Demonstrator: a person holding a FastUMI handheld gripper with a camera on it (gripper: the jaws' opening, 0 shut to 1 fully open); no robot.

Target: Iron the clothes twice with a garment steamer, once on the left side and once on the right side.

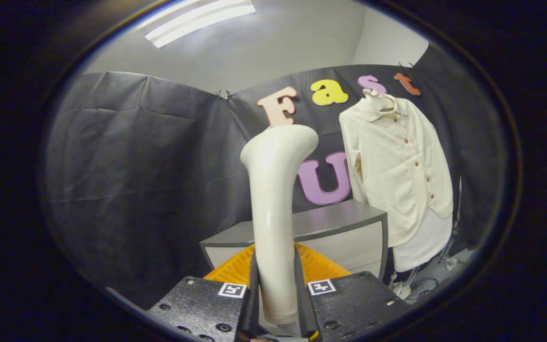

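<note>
My gripper (276,285) is shut on the handle of a cream garment steamer (273,190), both fingers pressing its lower stem. The steamer stands upright from between the fingers, its flared head tilted toward the right at the top. A cream button-up shirt (397,166) with small dark buttons hangs on a hanger against the booth wall, beyond the fingers and to the right of the steamer's head. A clear gap separates the steamer head from the shirt's near sleeve.
A grey cabinet (330,228) stands just ahead, below the shirt's left side. An orange ribbed tray (318,266) lies right behind the fingers. A stand base and cables (420,282) sit on the floor under the shirt.
</note>
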